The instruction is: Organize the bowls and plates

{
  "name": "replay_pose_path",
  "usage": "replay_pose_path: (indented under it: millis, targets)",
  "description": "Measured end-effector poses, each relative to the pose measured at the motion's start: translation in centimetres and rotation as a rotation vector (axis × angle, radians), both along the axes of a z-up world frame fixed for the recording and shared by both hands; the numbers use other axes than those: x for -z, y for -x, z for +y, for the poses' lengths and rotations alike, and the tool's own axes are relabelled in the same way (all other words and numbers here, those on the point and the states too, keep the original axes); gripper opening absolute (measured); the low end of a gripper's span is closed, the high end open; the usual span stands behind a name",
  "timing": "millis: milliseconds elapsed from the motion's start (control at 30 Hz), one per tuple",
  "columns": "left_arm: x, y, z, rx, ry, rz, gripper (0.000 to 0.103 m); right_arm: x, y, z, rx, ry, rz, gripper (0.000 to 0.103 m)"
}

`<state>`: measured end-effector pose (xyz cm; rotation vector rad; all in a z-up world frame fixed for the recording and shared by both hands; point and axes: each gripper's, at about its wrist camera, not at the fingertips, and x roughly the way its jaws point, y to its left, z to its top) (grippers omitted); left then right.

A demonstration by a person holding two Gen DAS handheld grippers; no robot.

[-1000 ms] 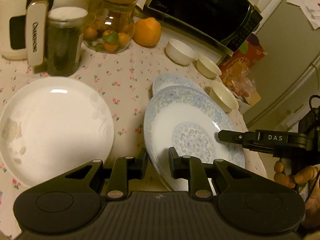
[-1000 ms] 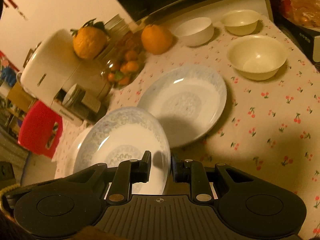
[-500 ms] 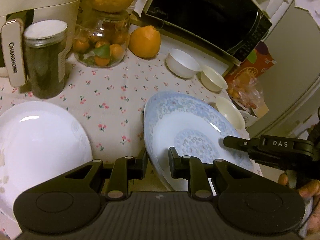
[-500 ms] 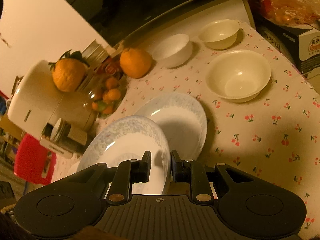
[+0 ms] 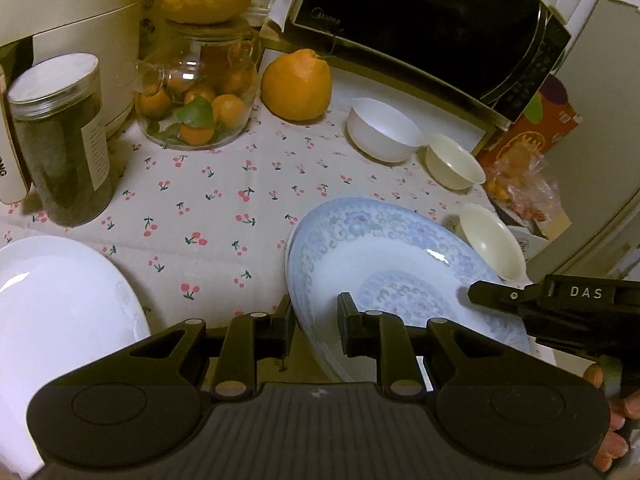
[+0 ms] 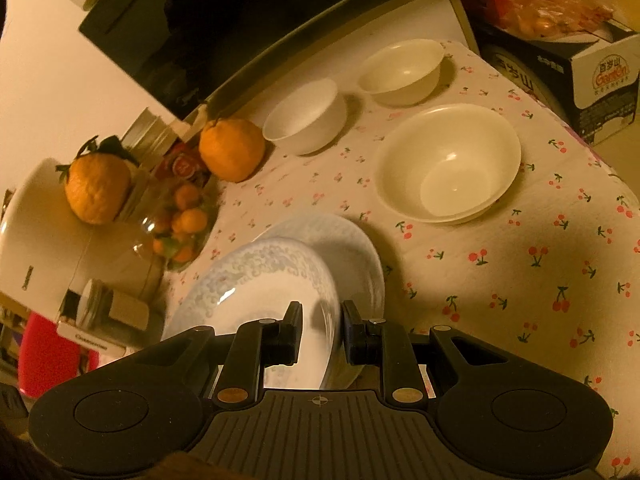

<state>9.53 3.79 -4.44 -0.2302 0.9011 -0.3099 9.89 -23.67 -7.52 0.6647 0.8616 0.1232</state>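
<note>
Blue-patterned plate [image 5: 384,276] is hanging tilted just above a second blue-rimmed plate [image 6: 352,248] that is lying on the cherry-print tablecloth [image 5: 224,200], and both grippers are gripping it at once. The left gripper [image 5: 316,322] is pinching the plate's near rim, its two fingers [image 5: 348,320] sitting narrowly apart with the edge passing between them, one pad under the rim and one over the face. The right gripper [image 6: 320,330] is doing the same on the opposite rim, its fingers [image 6: 294,330] drawn close on either side of the thin edge; in the left wrist view its dark finger is reaching in over the plate's patterned centre from the right.

A plain white plate [image 5: 60,304] is lying on the cloth, well apart from the held plate, on its left in the left wrist view. Three bowls are standing beyond the plates: a large cream bowl [image 6: 448,164] nearest, a small cream bowl [image 6: 400,70] and a white bowl [image 6: 306,116] side by side further back, near the microwave [image 5: 424,20]. An orange [image 5: 298,84] is resting on the cloth next to a glass jar [image 5: 196,92] of small citrus.
</note>
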Motion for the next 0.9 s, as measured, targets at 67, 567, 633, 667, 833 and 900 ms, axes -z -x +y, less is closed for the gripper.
replay_pose_path:
  millis: [67, 567, 633, 667, 833, 900]
  targets:
    - [0.1, -0.3, -0.2, -0.008, -0.012, -0.001, 0.020, 0.2, -0.2, 0.0, 0.007, 0.001, 0.006, 0.021]
    - [1.3, -1.8, -1.8, -0.052, -0.102, -0.025, 0.021, 1.3, -1.6, 0.6, 0.051, 0.036, 0.036, 0.021]
    - [1.4, -2.0, -1.9, -0.055, -0.106, -0.027, 0.021, 1.3, -1.6, 0.7, 0.048, 0.049, 0.033, 0.021]
    - [1.4, -2.0, -1.9, -0.057, -0.107, -0.028, 0.021, 1.3, -1.6, 0.8, 0.047, 0.055, 0.032, 0.021]
    - [1.7, -2.2, -2.0, -0.066, -0.115, -0.040, 0.021, 1.3, -1.8, 1.0, 0.043, 0.071, 0.034, 0.021]
    - [1.8, -2.3, -2.3, -0.062, -0.130, -0.048, 0.021, 1.3, -1.9, 1.2, 0.042, 0.089, 0.031, 0.021]
